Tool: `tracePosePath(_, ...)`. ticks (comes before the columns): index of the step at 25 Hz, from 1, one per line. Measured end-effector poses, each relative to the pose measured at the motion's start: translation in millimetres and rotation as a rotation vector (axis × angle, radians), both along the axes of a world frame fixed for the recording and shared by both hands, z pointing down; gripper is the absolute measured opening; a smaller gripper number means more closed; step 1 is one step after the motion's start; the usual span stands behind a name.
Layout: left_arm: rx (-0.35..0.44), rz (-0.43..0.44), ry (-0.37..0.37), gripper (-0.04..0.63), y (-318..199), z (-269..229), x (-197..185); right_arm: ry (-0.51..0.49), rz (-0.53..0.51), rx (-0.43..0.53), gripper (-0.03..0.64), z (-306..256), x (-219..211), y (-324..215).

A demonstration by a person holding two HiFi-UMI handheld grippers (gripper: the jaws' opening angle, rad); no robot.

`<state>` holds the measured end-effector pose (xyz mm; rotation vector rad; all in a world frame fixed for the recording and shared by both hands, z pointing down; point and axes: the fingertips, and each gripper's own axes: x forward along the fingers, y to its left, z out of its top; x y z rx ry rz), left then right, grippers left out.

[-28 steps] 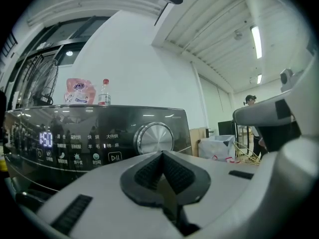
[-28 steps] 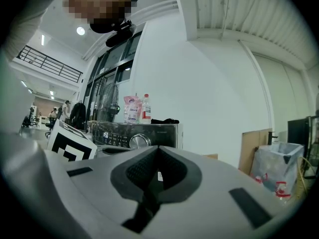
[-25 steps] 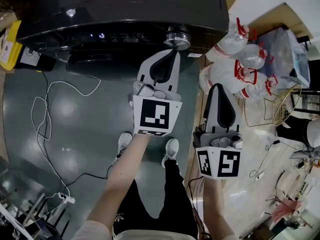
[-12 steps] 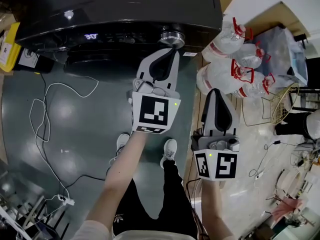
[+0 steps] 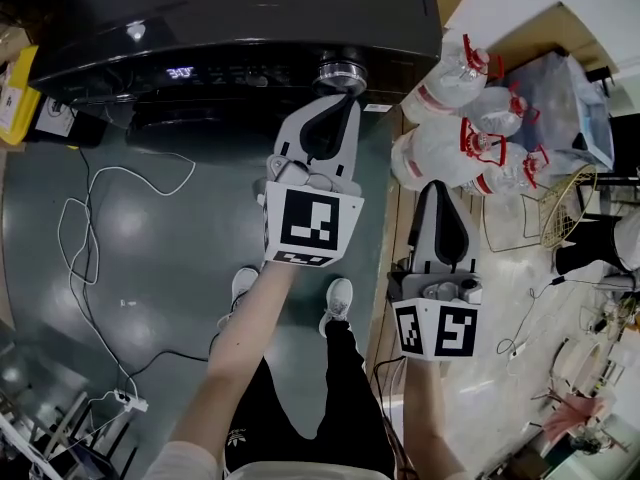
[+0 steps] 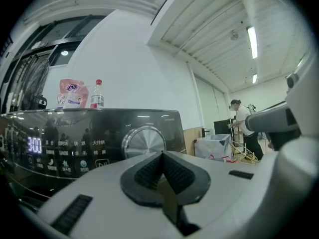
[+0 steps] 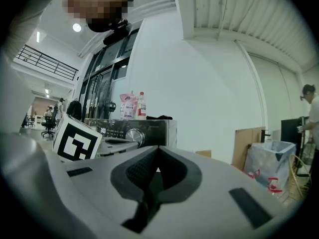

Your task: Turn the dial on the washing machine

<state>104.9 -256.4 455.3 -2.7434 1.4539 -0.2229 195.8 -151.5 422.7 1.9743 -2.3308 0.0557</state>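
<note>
The black washing machine fills the top of the head view, its silver dial at the right end of the lit control panel. My left gripper is shut and empty, its tips just below the dial; whether they touch it I cannot tell. In the left gripper view the dial stands right behind the closed left gripper, beside the display. My right gripper hangs shut and empty lower right, away from the machine. The right gripper view has the right gripper closed and the dial far off.
Large water jugs with red caps lie right of the machine. A white cable loops over the grey floor. A wire basket stands far right. A detergent pouch and a bottle sit on the machine. A person stands in the background.
The panel's display has lit up with digits. The left gripper has stayed at the dial, and the right gripper has barely shifted.
</note>
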Motion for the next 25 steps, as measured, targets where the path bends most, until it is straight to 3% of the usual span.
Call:
tracePosePath(4,0.030,0.006,0.015,-0.002,-0.3,-13.8,6.7,-0.001,0.005,-0.003,0.002,0.1,0.3,1.4)
tracePosePath(25,-0.031,-0.044,0.059,-0.002,-1.3,-1.9,-7.9,-0.009,-0.013,0.013,0.002,-5.6,-8.6,1.7)
